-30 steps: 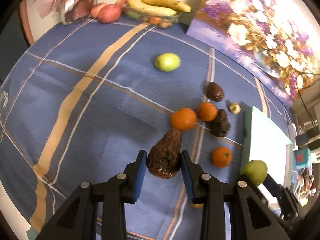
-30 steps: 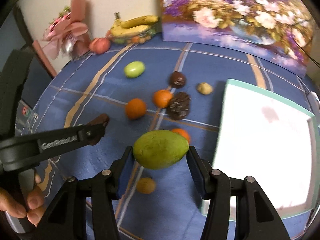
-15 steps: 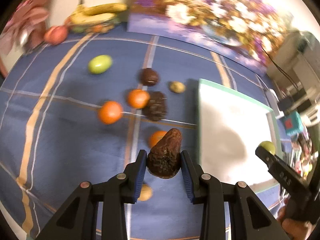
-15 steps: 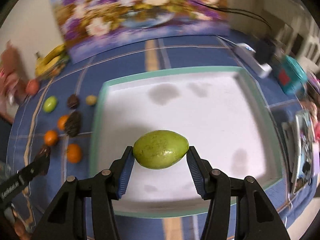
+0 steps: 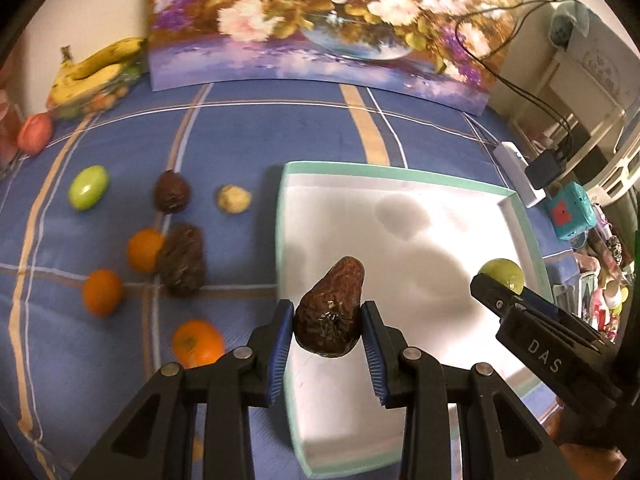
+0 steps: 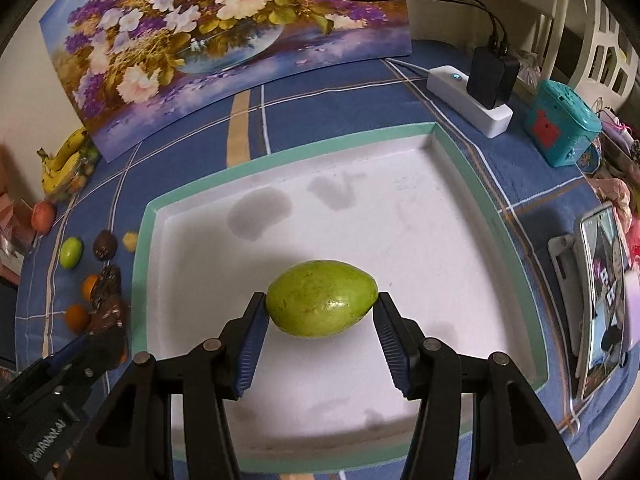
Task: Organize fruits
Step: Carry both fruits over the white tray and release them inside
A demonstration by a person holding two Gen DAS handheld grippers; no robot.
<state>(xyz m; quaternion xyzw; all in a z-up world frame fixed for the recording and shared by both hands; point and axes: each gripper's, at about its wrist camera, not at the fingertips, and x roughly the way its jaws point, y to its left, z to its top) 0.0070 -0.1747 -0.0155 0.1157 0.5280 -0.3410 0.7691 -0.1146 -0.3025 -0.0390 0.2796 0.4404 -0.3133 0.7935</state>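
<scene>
Two tongs are each gripping a fruit above the white tray (image 6: 472,184): the left tongs (image 5: 328,328) are clamping a wrinkled brown pear-shaped fruit (image 5: 330,312) over the tray's near left edge, and the right tongs (image 6: 322,316) are pinching a green mango (image 6: 322,298) over its middle. Left of the tray, on the blue-clothed counter (image 5: 248,128), oranges (image 5: 102,292), dark fruits (image 5: 182,258) and a small green fruit (image 5: 88,187) are lying apart. A flower painting (image 6: 224,36) is leaning at the far side, with a power strip (image 6: 468,100) far right.
</scene>
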